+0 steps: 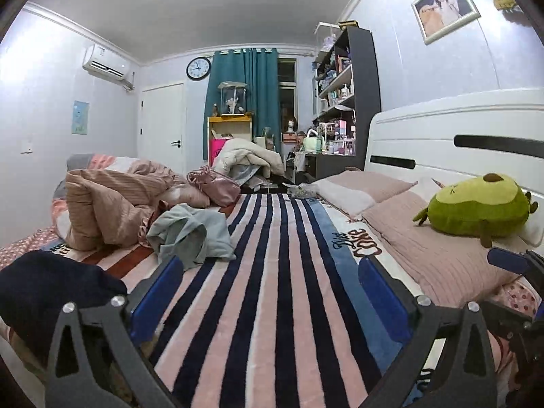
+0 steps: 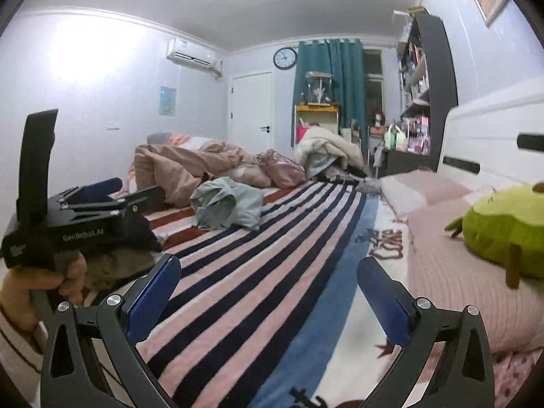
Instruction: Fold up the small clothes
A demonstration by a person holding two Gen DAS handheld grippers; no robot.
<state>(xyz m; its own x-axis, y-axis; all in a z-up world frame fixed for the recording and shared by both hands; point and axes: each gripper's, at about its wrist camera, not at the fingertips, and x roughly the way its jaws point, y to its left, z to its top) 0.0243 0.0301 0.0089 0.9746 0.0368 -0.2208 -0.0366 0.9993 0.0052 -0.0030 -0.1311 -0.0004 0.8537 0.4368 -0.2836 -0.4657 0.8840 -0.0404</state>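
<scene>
A crumpled pale grey-green garment (image 1: pixel 192 234) lies on the striped blanket (image 1: pixel 278 272), ahead and left of my left gripper (image 1: pixel 270 272). That gripper is open and empty, low over the blanket. The garment also shows in the right wrist view (image 2: pixel 227 207), well ahead. My right gripper (image 2: pixel 270 272) is open and empty above the blanket. A dark navy cloth (image 1: pixel 51 289) lies at the near left, beside the left finger. The left gripper (image 2: pixel 98 193) appears at the left of the right wrist view, held by a hand; its jaws look parted.
A rumpled tan duvet (image 1: pixel 108 204) and a pink satin bag (image 1: pixel 217 187) lie beyond the garment. Pink pillows (image 1: pixel 442 248) and a green avocado plush (image 1: pixel 476 207) sit along the white headboard (image 1: pixel 459 136) at the right. A cluttered desk and shelves (image 1: pixel 340 102) stand at the far end.
</scene>
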